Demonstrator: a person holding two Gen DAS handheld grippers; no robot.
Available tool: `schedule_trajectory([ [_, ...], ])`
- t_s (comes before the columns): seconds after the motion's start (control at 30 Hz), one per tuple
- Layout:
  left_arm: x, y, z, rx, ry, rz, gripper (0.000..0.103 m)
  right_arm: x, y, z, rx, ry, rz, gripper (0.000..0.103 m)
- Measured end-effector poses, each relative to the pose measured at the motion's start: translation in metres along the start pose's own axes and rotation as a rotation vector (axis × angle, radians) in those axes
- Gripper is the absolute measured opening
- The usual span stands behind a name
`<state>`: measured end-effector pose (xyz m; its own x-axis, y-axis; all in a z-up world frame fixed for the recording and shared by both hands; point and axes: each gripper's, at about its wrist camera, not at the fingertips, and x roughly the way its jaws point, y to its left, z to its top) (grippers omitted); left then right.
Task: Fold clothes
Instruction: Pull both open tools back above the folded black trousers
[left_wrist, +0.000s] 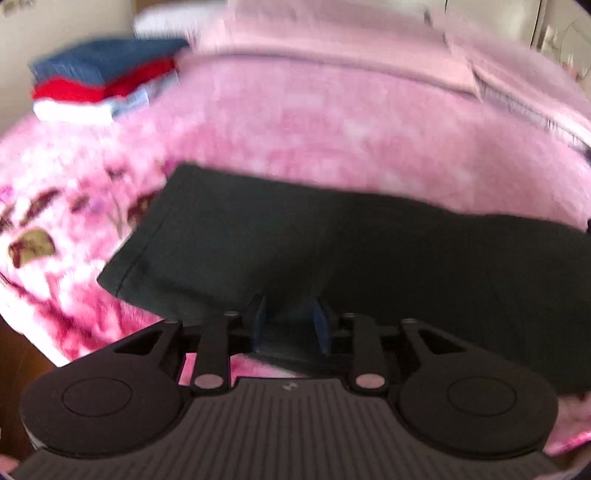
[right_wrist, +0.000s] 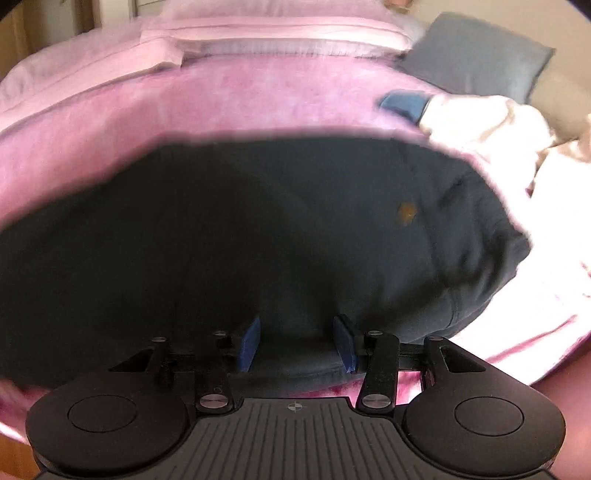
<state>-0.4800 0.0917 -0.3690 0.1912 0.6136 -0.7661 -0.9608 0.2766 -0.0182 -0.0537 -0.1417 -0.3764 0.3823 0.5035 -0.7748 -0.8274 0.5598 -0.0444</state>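
Two tongs: I hold one in each hand, and both reach out over the near edge of the bed.
Left tongs: my blue fingers stand a little apart, and dark cloth bunches up between them. The picture is blurry, so I cannot tell if they pinch it or just sit around it.
Right tongs: my blue fingers stand wide apart with the cloth's near edge lying between them. They are not squeezing it.
Dark shirt: it lies spread flat on the pink blanket, along the near edge of the bed. In my left view I see one end with a stitched hem. In my right view the dark shirt fills most of the picture, and it has a small orange mark on it.
Pink blanket: fuzzy, covers the bed, with flower prints toward the left edge.
Stack of folded clothes: blue on top, red under it, white at the bottom. It sits near the far left corner of the bed, well apart from the shirt.
White cloth pile: crumpled, at the right edge of the bed, just beside the shirt.
Grey pillow: at the far right corner.
Pale pink sheet: folded along the far edge of the bed.
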Motion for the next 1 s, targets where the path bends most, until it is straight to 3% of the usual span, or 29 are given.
schedule_trajectory([
  [0.2, -0.002, -0.020, -0.026, -0.002, -0.175, 0.081, 0.028, -0.006, -0.001, -0.036, 0.011, -0.233, 0.004, 0.048],
  [0.3, -0.012, -0.030, -0.034, 0.018, -0.206, 0.102, 0.031, -0.016, 0.005, -0.047, 0.003, -0.295, -0.010, 0.048],
  [0.4, -0.034, -0.041, -0.034, 0.034, -0.157, 0.105, 0.032, -0.032, 0.007, -0.043, 0.036, -0.261, -0.024, 0.049],
  [0.5, -0.062, -0.049, -0.038, 0.037, -0.149, 0.049, 0.043, -0.057, 0.010, -0.043, 0.078, -0.225, 0.005, 0.050],
  [0.57, -0.081, -0.052, -0.046, 0.029, -0.161, 0.010, 0.043, -0.078, 0.013, -0.048, 0.104, -0.209, 0.063, 0.064],
  [0.6, -0.088, -0.053, -0.050, 0.029, -0.157, 0.003, 0.043, -0.088, 0.015, -0.051, 0.111, -0.202, 0.083, 0.067],
  [0.8, -0.132, -0.058, -0.075, 0.049, -0.167, -0.027, 0.043, -0.129, 0.030, -0.083, 0.089, -0.164, 0.092, 0.067],
  [1.0, -0.164, -0.067, -0.090, 0.084, -0.201, -0.055, 0.045, -0.154, 0.032, -0.091, 0.127, -0.136, 0.043, 0.067],
])
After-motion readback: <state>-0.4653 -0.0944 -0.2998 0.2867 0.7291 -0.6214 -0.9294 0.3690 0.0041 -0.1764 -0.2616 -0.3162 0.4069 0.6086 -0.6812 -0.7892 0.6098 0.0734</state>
